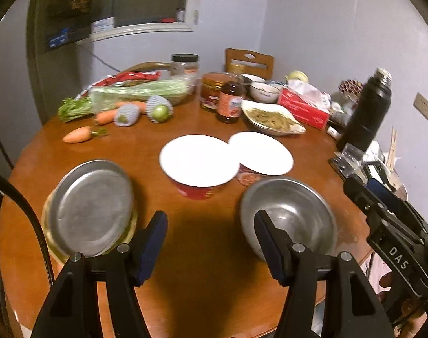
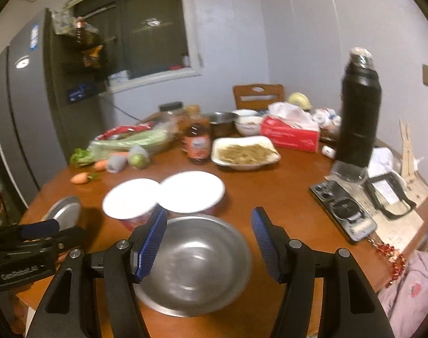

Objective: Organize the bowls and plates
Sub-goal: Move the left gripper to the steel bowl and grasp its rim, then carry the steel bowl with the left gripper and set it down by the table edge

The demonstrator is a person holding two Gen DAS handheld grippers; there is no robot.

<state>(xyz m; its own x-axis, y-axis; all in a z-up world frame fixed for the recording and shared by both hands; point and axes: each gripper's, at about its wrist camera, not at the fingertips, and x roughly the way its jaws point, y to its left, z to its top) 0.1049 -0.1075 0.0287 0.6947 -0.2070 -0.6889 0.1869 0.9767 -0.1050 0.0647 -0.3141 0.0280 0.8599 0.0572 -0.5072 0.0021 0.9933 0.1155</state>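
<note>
While the left gripper (image 1: 211,242) hangs over the near edge of the round wooden table (image 1: 208,267), its jaws stand apart and are easing wider, with only bare tabletop between the ribbed blue pads and nothing touched. The right gripper (image 2: 209,243) also has its jaws apart and holds nothing; the steel bowl (image 2: 192,264) shows in the gap between its pads, lying on the table below them, though contact cannot be judged from this blurred view.

That steel bowl (image 1: 288,217) is round, dull grey metal with a smooth, faintly shiny inside, standing upright with its mouth up near the front edge. To the left lies a flat round metal plate (image 1: 91,207), brushed and matte, tilted on top of a yellowish dish (image 1: 52,242) so its face leans toward the camera. Between them, further back, stand two paper bowls: the left paper bowl (image 1: 198,160), red-walled, and the right paper bowl (image 1: 260,152), both with flat white circular tops, rims touching or overlapping. Behind them sits a white boat-shaped dish of food (image 1: 271,118), its long axis running left to right.
</note>
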